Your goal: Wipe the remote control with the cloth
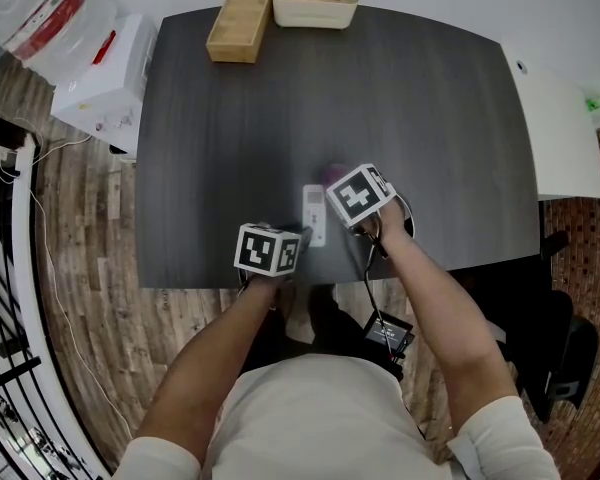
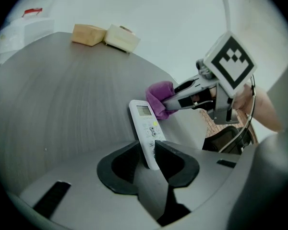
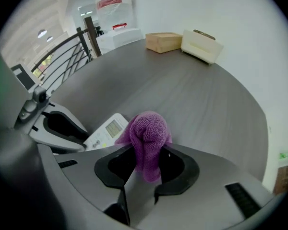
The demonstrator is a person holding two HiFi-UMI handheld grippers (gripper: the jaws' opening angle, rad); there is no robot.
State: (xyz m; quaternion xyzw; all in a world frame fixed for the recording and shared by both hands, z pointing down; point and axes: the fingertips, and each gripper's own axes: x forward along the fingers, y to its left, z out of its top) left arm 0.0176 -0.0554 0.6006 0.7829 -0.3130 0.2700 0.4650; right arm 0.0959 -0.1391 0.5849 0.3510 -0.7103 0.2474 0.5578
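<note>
A white remote control [image 1: 314, 214] lies on the dark table [image 1: 230, 138] near its front edge, screen end pointing away from me. My left gripper [image 2: 151, 153] is shut on the near end of the remote [image 2: 146, 126]. My right gripper [image 3: 147, 160] is shut on a bunched purple cloth [image 3: 146, 137], which sticks out ahead of its jaws. In the left gripper view the cloth [image 2: 159, 97] touches the right side of the remote's screen end. The right gripper view shows the remote [image 3: 107, 131] just left of the cloth, with the left gripper [image 3: 62, 127] beyond it.
A wooden box [image 1: 238, 25] and a cream tray [image 1: 314, 3] stand at the table's far edge. A white cabinet [image 1: 105, 73] with a water bottle is to the left, beside a railing [image 1: 15, 298]. A white surface [image 1: 560, 118] adjoins the table's right side.
</note>
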